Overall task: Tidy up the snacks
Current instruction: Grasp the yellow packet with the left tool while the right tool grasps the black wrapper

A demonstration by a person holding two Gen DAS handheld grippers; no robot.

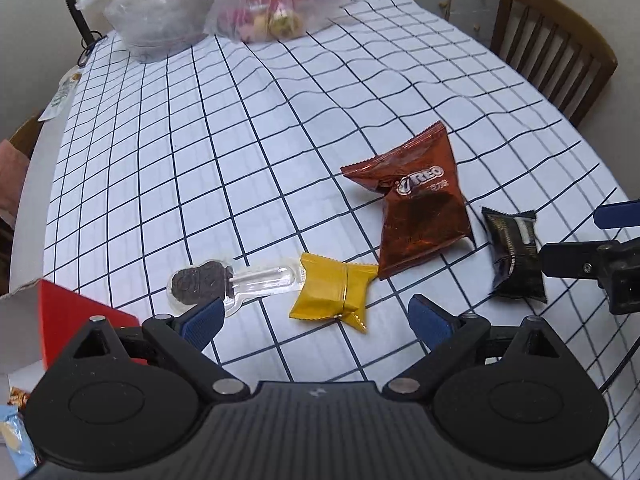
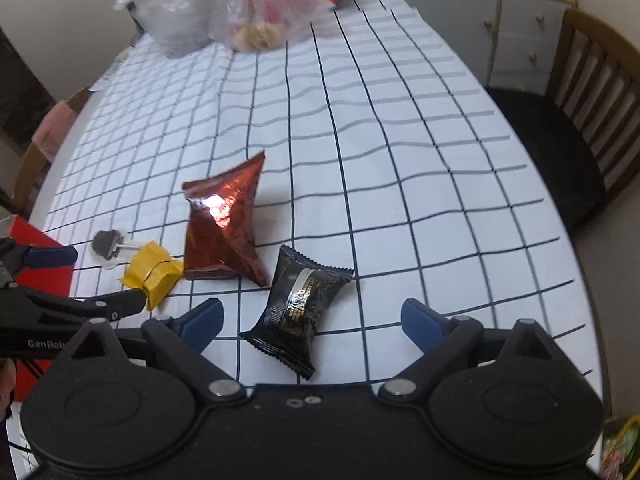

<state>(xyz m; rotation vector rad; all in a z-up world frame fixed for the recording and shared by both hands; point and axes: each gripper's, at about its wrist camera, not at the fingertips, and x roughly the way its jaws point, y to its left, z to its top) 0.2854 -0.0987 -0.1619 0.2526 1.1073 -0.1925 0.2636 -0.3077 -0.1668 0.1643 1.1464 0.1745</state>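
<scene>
Four snacks are seen lying in a loose row on the checked tablecloth. In the left wrist view, a yellow wrapped sweet sits low and centre, a clear-wrapped chocolate lollipop just beside it on its left, its stick end touching or tucked under the yellow wrapper. To the right a brown Oreo packet is lying crumpled, one corner meeting the yellow sweet. Further right, a black snack packet is found.

The left gripper is held wide apart over the yellow sweet, blue pads clear of it, nothing gripped. In the right wrist view, the right gripper is likewise spread, with the black packet lying between and just ahead of its fingers, not pressed.

A red box is glimpsed at the lower left of the left view. At the top, two clear plastic bags are set on the far end of the table, and a wooden chair is spotted at the upper right.
</scene>
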